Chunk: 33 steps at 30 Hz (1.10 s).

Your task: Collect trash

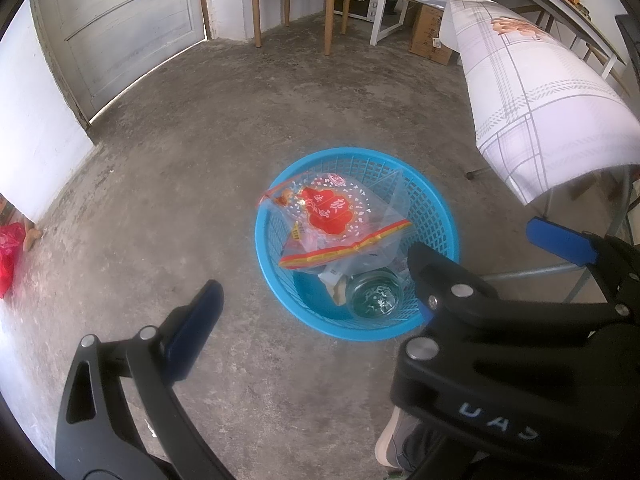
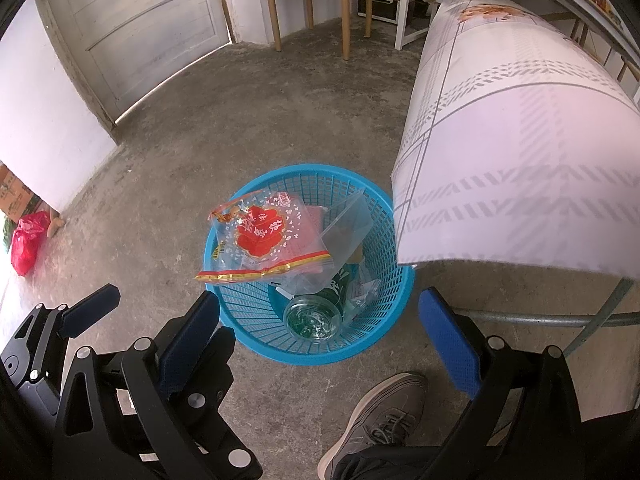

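A blue plastic basket (image 1: 434,216) stands on the concrete floor; it also shows in the right wrist view (image 2: 256,316). In it lie a clear bag with a red print (image 1: 332,210) (image 2: 264,232), a clear green-tinted bottle (image 1: 374,294) (image 2: 314,316) and other wrappers. My left gripper (image 1: 316,280) is open and empty, above the basket's near left side. My right gripper (image 2: 320,320) is open and empty, above the basket's near rim. The left gripper's fingers (image 2: 92,310) show at the left of the right wrist view.
A table with a white checked cloth (image 1: 540,92) (image 2: 520,152) overhangs the basket's right side, on metal legs (image 2: 540,318). A red bag (image 1: 8,256) (image 2: 26,244) lies by the left wall. A wooden chair (image 1: 296,4) and a door (image 1: 120,28) stand beyond. A shoe (image 2: 380,420) is near.
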Motion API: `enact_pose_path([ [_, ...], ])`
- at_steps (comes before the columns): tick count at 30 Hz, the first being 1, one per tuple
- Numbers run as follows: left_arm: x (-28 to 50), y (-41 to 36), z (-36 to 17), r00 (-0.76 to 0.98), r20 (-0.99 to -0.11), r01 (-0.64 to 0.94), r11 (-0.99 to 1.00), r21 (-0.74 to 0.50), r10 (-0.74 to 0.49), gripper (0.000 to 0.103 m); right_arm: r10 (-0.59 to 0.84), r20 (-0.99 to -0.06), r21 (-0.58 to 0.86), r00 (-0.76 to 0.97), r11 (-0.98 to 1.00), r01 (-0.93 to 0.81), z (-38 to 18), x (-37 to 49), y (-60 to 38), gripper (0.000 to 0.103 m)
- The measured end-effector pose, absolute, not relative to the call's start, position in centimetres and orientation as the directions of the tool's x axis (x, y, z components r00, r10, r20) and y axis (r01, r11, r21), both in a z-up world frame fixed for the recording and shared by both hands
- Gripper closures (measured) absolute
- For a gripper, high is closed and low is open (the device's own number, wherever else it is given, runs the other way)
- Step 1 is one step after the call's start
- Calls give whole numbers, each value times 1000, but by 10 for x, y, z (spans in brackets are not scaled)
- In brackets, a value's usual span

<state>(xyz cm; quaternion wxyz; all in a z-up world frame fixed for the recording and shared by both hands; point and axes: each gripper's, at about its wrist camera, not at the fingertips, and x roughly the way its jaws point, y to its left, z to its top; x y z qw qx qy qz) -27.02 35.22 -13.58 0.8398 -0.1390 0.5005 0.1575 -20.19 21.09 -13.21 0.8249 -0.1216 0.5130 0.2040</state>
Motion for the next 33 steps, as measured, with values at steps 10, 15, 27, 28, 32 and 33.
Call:
enact_pose_path([
  [10,-270,352,-136,449,-884,-404,912,-75,126,9,211,-896,8,391,887,-461,-132,-201,211,6],
  [15,-270,351,-135,449,-885,-403,912,-76,125,9,211,-896,9,391,888,-460,-132,-201,211,6],
  [27,-270,351,-135,450,-884,-402,913,-76,125,9,212,-896,9,390,887,-462,-132,-202,213,6],
  [28,-270,351,-135,450,-884,-402,912,-77,124,9,212,-896,10,390,887,-461,-133,-202,213,6],
  [32,-270,351,-135,449,-885,-403,912,-74,126,9,211,-896,9,390,887,-461,-133,-203,214,6],
  [33,-269,351,-135,449,-885,-402,913,-75,126,9,210,-896,7,391,887,-461,-133,-203,215,6],
])
